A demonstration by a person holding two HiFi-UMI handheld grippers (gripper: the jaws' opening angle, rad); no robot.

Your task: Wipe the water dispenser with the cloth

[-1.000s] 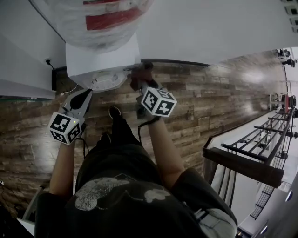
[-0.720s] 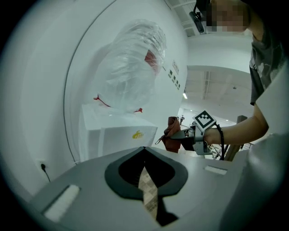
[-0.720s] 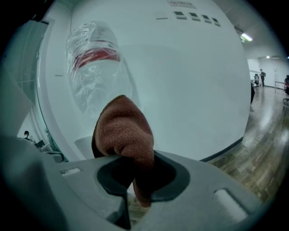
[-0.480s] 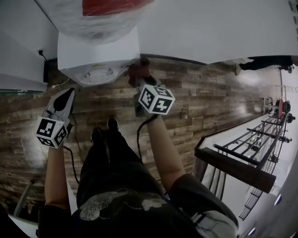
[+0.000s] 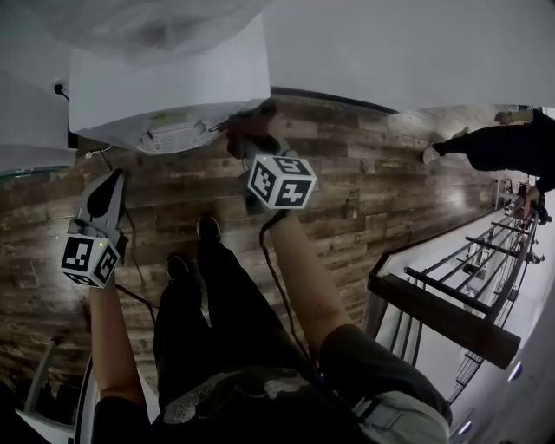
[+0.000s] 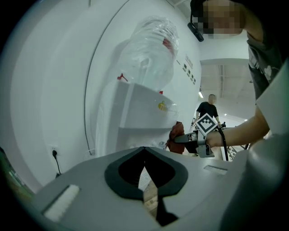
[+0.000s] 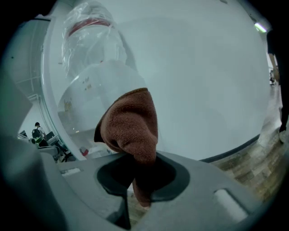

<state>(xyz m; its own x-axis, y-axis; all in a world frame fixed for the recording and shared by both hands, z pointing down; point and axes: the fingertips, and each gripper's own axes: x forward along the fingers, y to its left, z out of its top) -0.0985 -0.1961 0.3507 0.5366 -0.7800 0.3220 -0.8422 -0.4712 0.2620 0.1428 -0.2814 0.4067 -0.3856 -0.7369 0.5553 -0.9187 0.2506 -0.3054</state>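
Observation:
The white water dispenser (image 5: 173,87) stands against the wall with a clear bottle (image 5: 147,22) on top. My right gripper (image 5: 246,146) is shut on a brown cloth (image 5: 248,127), which sits at the dispenser's front right corner. In the right gripper view the cloth (image 7: 131,126) bulges out of the jaws in front of the dispenser (image 7: 97,88). My left gripper (image 5: 104,192) hangs lower left of the dispenser, shut and holding nothing. The left gripper view shows the dispenser (image 6: 144,108), the cloth (image 6: 176,135) and its own jaws (image 6: 144,150) meeting at the tips.
A wall socket with a cable (image 5: 61,89) sits left of the dispenser. The person's shoes (image 5: 206,227) rest on the wooden floor (image 5: 373,182). Another person (image 5: 494,143) walks at the right. A dark railing (image 5: 451,303) runs along the lower right.
My left gripper has dropped down and left, away from the dispenser. The right gripper keeps the cloth at the dispenser's front right corner. A person has walked in at the right.

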